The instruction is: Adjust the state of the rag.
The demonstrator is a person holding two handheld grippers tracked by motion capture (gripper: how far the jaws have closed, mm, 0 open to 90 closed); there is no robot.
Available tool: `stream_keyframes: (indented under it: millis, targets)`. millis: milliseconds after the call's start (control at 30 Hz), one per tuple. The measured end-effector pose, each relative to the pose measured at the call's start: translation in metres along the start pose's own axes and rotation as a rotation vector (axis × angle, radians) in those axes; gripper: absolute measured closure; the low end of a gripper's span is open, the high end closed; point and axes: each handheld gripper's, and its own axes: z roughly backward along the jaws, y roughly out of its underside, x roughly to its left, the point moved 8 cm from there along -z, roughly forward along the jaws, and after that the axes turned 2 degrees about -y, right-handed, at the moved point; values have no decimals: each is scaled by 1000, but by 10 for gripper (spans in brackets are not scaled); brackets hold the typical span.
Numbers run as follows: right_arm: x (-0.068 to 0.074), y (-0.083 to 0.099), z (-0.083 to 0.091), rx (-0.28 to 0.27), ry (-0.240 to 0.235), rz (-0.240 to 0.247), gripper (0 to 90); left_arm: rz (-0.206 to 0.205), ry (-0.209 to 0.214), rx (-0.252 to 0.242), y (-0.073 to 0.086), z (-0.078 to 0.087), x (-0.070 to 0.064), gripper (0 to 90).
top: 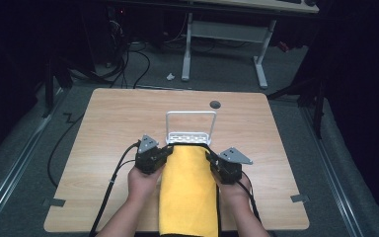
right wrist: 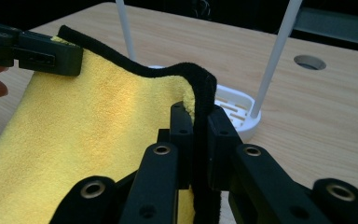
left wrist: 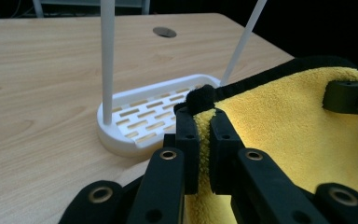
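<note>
Here, a yellow towel (top: 187, 192) w/ black edging lies lengthwise on the wooden counter (top: 108, 123), running from the near edge up toward the middle. Its far end is lifted off the surface, held at both far corners.

Left gripper (top: 164, 154): clamped on the towel's far left corner. In the left gripper view the gripper (left wrist: 199, 112) has its two jaws pressed together w/ the black hem and yellow pile pinched between them, the corner poking up just above the tips. Left hand (top: 143, 180) wraps the handle from below.

Right gripper (top: 211, 159): likewise closed on the far right corner. In the right gripper view the gripper (right wrist: 198, 114) has the black edge running down between its jaws, cloth sagging in a shallow curve toward the other gripper at upper left. Right hand (top: 234, 190) holds it from below.

White rack (top: 191, 129): slotted oval base w/ a tall thin hoop frame, standing upright on the counter just beyond the towel's raised edge. Towel edge sits near or over the base's near rim; can't tell if touching. Round grommet hole (top: 215, 104) in the counter further back, right of the rack.
</note>
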Motion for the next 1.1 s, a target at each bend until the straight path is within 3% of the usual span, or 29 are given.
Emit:
stream_keyframes:
  millis: [400,1100]
  targets:
    - [3,-35,20,-101,6,22,840,-28,-2,-99,-40,22,-7,852]
    - [5,-103,51,-236,14,41,839,-90,-16,-220,-107,57,-17,855]
